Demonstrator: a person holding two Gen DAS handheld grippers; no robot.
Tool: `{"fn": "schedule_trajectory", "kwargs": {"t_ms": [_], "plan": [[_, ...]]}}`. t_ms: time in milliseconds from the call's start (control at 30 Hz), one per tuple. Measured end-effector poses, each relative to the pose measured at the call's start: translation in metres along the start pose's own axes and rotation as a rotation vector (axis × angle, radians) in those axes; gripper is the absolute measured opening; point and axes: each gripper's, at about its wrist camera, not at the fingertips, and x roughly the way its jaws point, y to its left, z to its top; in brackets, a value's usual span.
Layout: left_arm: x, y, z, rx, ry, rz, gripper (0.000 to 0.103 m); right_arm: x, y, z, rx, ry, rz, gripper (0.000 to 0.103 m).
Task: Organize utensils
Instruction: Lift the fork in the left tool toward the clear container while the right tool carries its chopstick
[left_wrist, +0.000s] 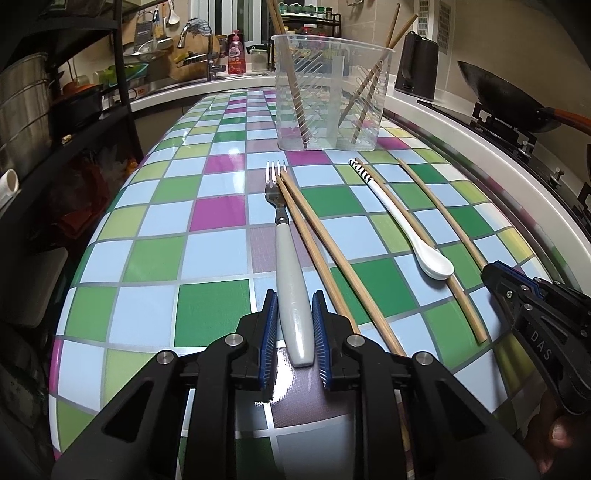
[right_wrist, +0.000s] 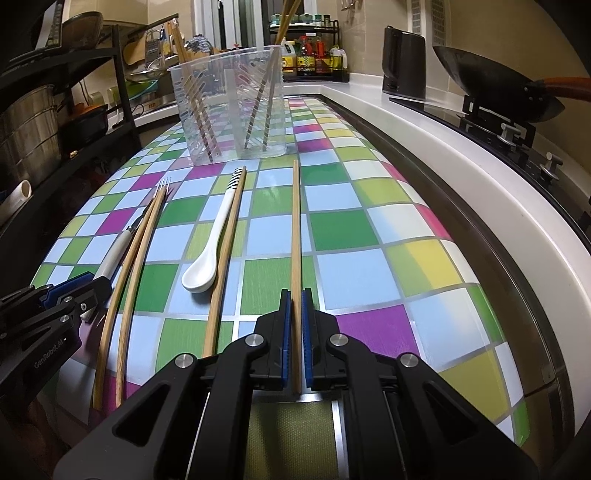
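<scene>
The left hand-held gripper (left_wrist: 294, 328) sits w/ its pads either side of the fork (left_wrist: 287, 273) handle, narrow gap, prob. not squeezing yet. The fork lies flat on the worktop (left_wrist: 155, 258), tines toward the holder (left_wrist: 330, 92). Its handle looks smooth & slippery, a bit heavy, so a grip on the fat part is best.

The right hand-held gripper (right_wrist: 296, 332) is nearly closed round a chopstick (right_wrist: 296, 236), near its end. The stick is light, stiff & thin; it may swing, so holding nearer the middle is safer. The spoon (left_wrist: 406, 225) looks breakable. Other sticks lie nearby; some stand in the holder.
</scene>
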Motion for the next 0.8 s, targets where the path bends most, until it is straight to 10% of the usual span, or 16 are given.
{"fn": "schedule_trajectory", "kwargs": {"t_ms": [800], "plan": [[-0.038, -0.001, 0.033, 0.088, -0.103, -0.018, 0.018, -0.038, -0.010, 0.044, 0.013, -0.079, 0.051, 0.006]]}}
